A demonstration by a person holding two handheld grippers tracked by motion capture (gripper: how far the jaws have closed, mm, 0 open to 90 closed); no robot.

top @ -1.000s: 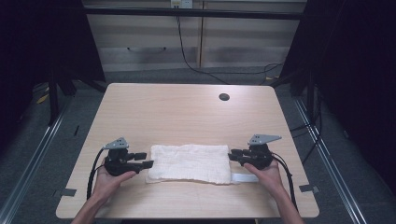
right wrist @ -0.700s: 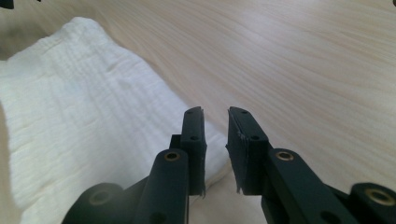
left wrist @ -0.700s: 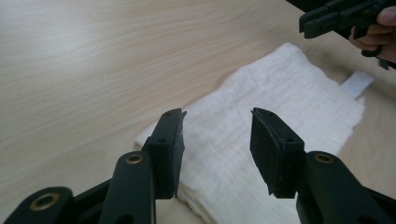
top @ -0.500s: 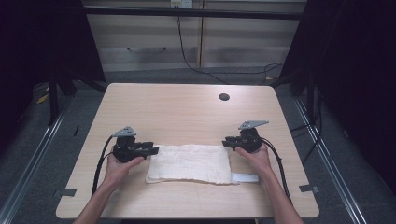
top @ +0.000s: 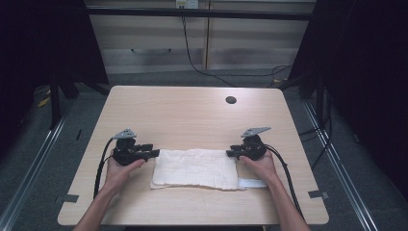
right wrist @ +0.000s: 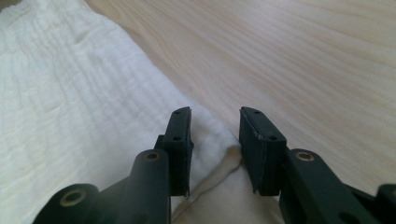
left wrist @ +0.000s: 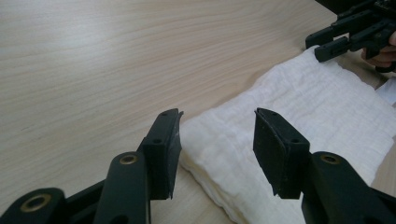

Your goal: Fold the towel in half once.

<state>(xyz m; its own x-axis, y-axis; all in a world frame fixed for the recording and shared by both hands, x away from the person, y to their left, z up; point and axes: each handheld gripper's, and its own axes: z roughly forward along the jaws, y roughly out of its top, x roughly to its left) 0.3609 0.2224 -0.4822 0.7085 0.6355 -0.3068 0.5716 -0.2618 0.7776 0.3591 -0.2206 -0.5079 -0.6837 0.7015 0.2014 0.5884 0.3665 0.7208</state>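
While both grippers' jaws stand spread at the far corners of the folded cloth (top: pixel 195 168) lying on the table's (top: pixel 192 115) near half, you seem mid-fold, so next pinch left (left wrist: pixel 217 140) and right (right wrist: pixel 215 135) corners.

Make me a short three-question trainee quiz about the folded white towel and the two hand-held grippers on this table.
1. True or false: the left hand-held gripper is shut on the folded white muslin cloth.
2. Which corner of the cloth does the right hand-held gripper sit at: A) near right, B) far right, C) far left?
3. What small dark round feature lies in the light wooden table beyond the cloth?

Key:
1. False; its jaws stand open at the cloth's far left corner.
2. B.
3. A round hole near the far edge.
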